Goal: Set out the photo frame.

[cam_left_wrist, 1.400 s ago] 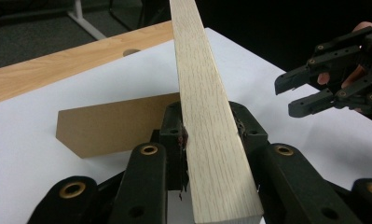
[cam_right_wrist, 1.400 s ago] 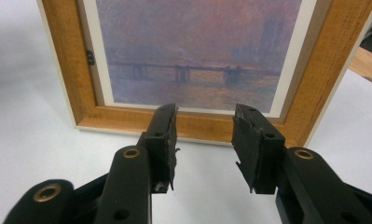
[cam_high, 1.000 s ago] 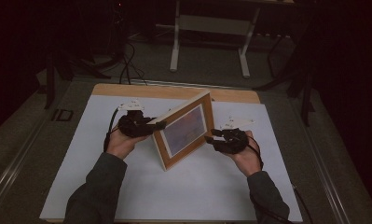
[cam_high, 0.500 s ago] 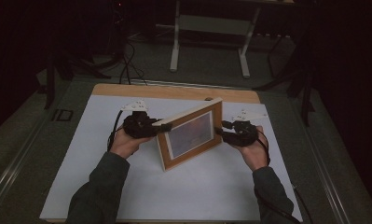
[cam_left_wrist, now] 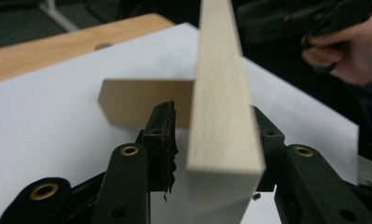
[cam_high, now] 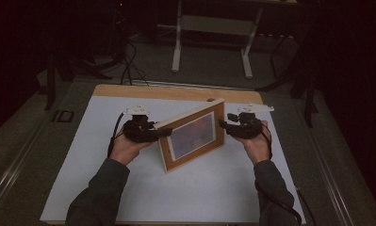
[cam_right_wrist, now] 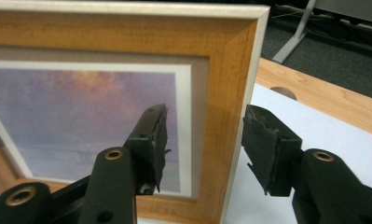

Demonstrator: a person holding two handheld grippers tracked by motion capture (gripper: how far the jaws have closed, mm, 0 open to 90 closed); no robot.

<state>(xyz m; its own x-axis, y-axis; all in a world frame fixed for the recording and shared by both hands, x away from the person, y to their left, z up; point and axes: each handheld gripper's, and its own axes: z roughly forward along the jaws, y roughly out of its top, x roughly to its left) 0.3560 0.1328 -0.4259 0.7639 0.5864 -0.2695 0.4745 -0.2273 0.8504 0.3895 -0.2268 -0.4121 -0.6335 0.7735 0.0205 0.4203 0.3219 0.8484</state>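
The picture frame [cam_high: 192, 135] stands upright on its back stand [cam_left_wrist: 144, 102] near the middle of the white sheet [cam_high: 82, 141], closer to the table's far edge. Both grippers have just been opening: the left gripper [cam_left_wrist: 211, 135] straddles the frame's edge without pressing, and the right gripper [cam_right_wrist: 202, 140], now drawn back, is released too. The frame looks set down and self-supporting. No containers here.
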